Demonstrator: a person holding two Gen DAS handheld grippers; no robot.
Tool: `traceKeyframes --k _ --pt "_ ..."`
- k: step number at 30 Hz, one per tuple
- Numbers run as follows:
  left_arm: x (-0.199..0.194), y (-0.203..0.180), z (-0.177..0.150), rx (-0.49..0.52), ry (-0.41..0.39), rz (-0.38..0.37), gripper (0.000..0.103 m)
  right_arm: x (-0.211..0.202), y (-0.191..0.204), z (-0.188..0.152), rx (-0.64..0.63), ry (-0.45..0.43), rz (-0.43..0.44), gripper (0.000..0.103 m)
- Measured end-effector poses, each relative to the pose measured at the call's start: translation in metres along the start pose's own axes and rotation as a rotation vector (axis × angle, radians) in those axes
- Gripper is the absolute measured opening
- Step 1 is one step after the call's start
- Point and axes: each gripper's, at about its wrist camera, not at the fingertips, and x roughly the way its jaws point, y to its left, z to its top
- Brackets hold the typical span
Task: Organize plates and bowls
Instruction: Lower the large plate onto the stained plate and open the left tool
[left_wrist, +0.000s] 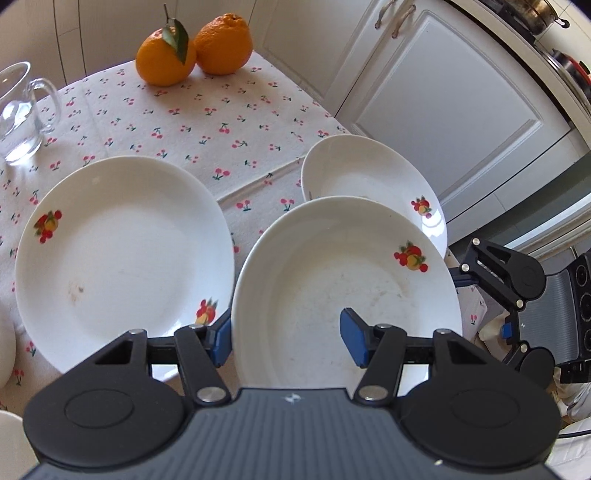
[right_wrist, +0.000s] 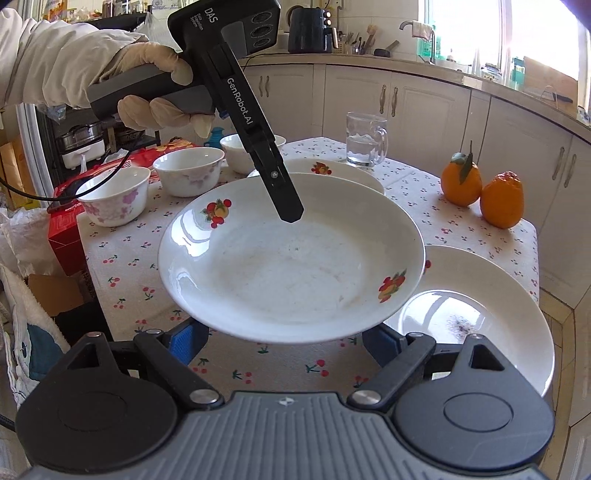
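Observation:
My left gripper (left_wrist: 288, 339) is shut on the rim of a white plate with fruit prints (left_wrist: 343, 277), one blue pad inside the dish and one beneath it. The right wrist view shows this plate (right_wrist: 291, 258) lifted off the cherry-print tablecloth (right_wrist: 122, 266), the left gripper (right_wrist: 290, 210) clamping its far rim. My right gripper (right_wrist: 284, 339) is open, and the plate's near rim hangs over its blue pads without touching them. Two more fruit-print plates lie on the table: one (left_wrist: 122, 258) at left, one (left_wrist: 369, 177) behind the held plate.
Three floral bowls (right_wrist: 114, 195) (right_wrist: 188, 170) (right_wrist: 236, 147) stand along the table's far left. A glass mug of water (right_wrist: 365, 140) and two oranges (right_wrist: 480, 192) sit at the back and right. A red box (right_wrist: 66, 236) is beside the table; white cabinets (left_wrist: 443, 110) are close.

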Motion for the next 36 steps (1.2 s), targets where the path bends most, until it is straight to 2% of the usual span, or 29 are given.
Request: traceKeyframes --k 17,26,36 --pt "0.051 -0.047 0.071 0.137 0.033 -0.045 0.058 -0.033 -0.053 -0.027 0.1 -0.013 -0.126 0.093" --pt "0.079 -0.063 0.09 0.179 0.061 -0.065 0.058 -0.048 -0.066 -0.041 0.156 -0.011 -0.179 0.093" --pt "0.101 -0.061 0.097 0.186 0.092 -0.062 0.058 -0.052 -0.074 -0.045 0.218 -0.024 -0.189 0.093"
